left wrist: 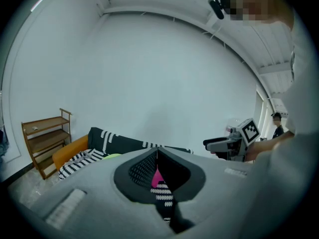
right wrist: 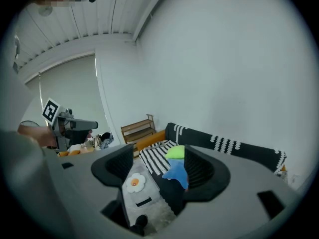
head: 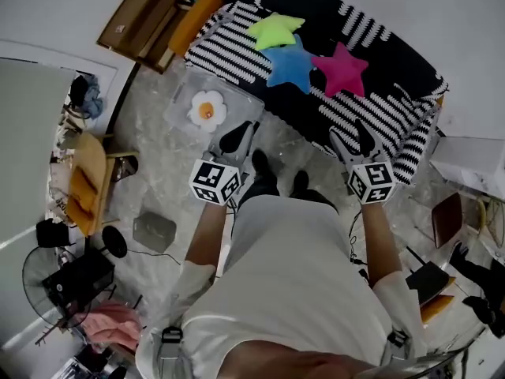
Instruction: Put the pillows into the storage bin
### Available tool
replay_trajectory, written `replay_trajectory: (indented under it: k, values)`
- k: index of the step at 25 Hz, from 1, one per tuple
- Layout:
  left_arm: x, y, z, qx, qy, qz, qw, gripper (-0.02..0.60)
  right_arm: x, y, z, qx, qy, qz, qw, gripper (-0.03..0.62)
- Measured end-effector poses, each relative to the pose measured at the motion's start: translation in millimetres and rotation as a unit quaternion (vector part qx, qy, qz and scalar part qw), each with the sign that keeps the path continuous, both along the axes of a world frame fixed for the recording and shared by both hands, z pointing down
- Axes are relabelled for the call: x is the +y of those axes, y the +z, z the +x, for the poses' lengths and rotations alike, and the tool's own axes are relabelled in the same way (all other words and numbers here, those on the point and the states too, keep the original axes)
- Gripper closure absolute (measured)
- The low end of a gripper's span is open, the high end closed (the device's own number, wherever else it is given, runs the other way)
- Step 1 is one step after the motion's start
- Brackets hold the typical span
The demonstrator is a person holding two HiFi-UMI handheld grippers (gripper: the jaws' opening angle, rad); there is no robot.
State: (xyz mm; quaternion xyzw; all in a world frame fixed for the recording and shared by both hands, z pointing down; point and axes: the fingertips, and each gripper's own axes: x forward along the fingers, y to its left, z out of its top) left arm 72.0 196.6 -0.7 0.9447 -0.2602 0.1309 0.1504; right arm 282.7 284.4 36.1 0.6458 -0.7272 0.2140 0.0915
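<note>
Three star pillows lie on the black-and-white striped sofa point(head: 371, 105): green point(head: 276, 30), blue point(head: 290, 64) and pink point(head: 342, 69). In front of the sofa's left end, a clear storage bin point(head: 183, 91) stands on the floor with a white flower pillow point(head: 207, 109) inside. My left gripper point(head: 239, 136) hovers just right of the bin, its jaws shut on nothing. My right gripper point(head: 353, 139) is held before the sofa's front edge, below the pink star, open and empty. The right gripper view shows the flower pillow point(right wrist: 135, 182) and the green point(right wrist: 175, 152) and blue point(right wrist: 177, 172) stars between its jaws.
A wooden shelf point(head: 146, 18) stands at the sofa's left end. A small wooden table point(head: 85, 184), a fan point(head: 47, 283) and a grey box point(head: 154, 231) sit on the floor at left. The person's feet point(head: 276, 181) stand between bin and sofa.
</note>
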Motion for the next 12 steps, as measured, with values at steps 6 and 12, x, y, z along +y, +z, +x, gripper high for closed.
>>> replay_trajectory:
  k: [6,12]
  values:
    - [-58.0,19.8,-9.8,-0.008,0.042,-0.017,0.9989,0.563,-37.2,18.7,-12.3,0.001,0.039,-0.029,0.999,0.289]
    - [-98.8,65.1,-11.7,-0.022,0.081,-0.042,0.9956,0.563,-70.1,59.7,-16.8,0.002,0.065,-0.067,0.996,0.289]
